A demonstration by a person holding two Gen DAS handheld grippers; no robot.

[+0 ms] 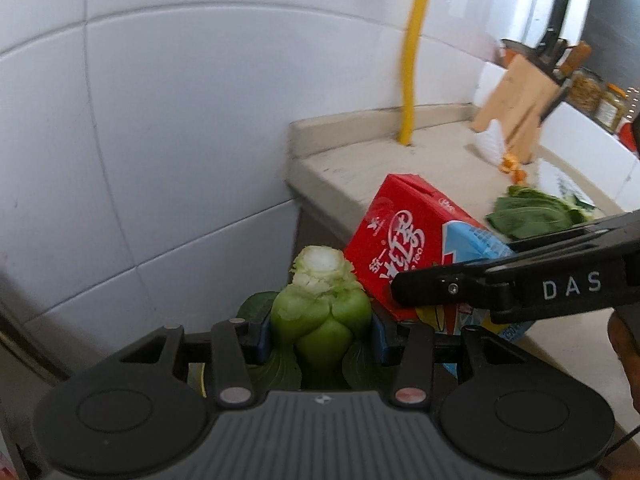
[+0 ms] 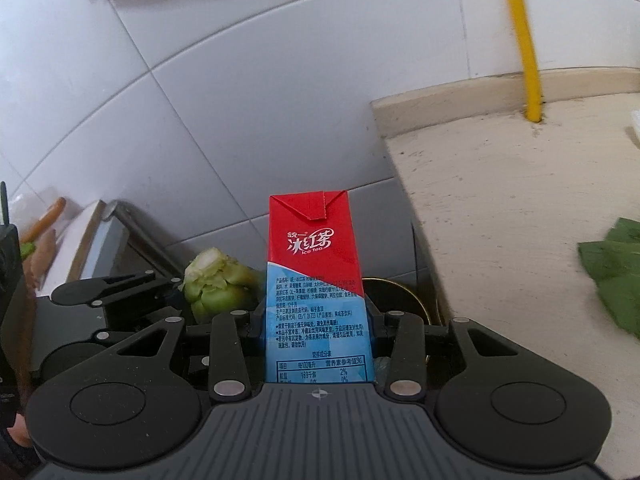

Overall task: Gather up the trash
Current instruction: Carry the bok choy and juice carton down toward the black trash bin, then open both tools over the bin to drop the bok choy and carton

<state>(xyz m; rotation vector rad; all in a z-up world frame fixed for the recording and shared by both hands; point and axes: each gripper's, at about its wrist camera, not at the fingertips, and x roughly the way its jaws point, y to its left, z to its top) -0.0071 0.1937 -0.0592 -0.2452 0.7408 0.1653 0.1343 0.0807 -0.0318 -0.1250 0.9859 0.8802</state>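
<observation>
My left gripper (image 1: pixel 320 336) is shut on a green bok choy stump (image 1: pixel 320 308), cut end pointing away, held in the air left of the counter's end. My right gripper (image 2: pixel 318 332) is shut on a red and blue iced tea carton (image 2: pixel 316 280), held upright beside it. In the left wrist view the carton (image 1: pixel 404 240) and the right gripper (image 1: pixel 520 284) are close on the right. In the right wrist view the stump (image 2: pixel 216 280) and the left gripper (image 2: pixel 176 292) are close on the left. A dark round opening (image 2: pixel 400 300) lies below the carton.
The beige counter (image 1: pixel 400 156) ends at the tiled wall, with a yellow pipe (image 1: pixel 412 60) rising from it. Loose green leaves (image 1: pixel 532 212) and orange peel (image 1: pixel 514 166) lie on it. A wooden knife block (image 1: pixel 516 108) and jars stand further back.
</observation>
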